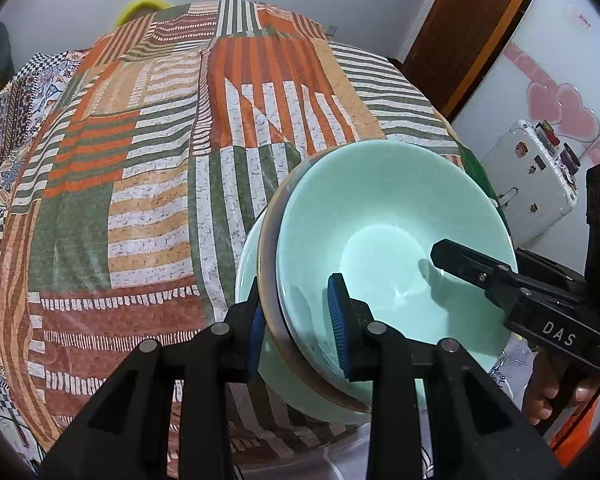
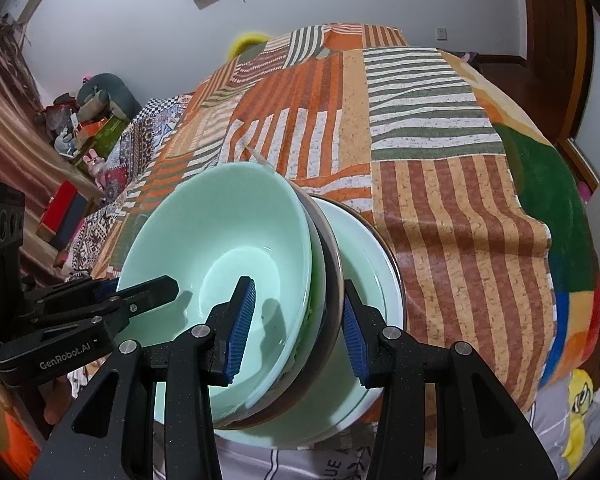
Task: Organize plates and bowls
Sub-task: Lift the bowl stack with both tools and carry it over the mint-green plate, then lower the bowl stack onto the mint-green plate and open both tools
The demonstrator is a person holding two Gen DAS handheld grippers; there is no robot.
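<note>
In the left wrist view, your left hand-held gripper [image 1: 298,330] was clamped on the near-left rim of the mint-green bowl [image 1: 384,240], one blue pad inside the bowl, the other outside against the brown-edged dish [image 1: 269,248] nested under it. A pale green plate [image 1: 246,264] sat beneath both. The stack was over the near edge of the bed, on the striped patchwork bedspread [image 1: 160,168]. Across the bowl, your right hand-held gripper [image 1: 460,264] reached in from the right, one finger inside the bowl. Beyond the bowl to the right stood a white suitcase [image 1: 528,176].

In the right wrist view, your right hand-held gripper [image 2: 296,328] straddled the bowl's [image 2: 220,224] right rim, its inner blue pad against the inside wall; whether the outer pad touched the brown-edged dish [image 2: 332,256] or the plate [image 2: 376,264] you could not tell. Your left hand-held gripper [image 2: 148,292] came in from the bowl's left. The bedspread [image 2: 440,160] stretched behind the bowl.
</note>
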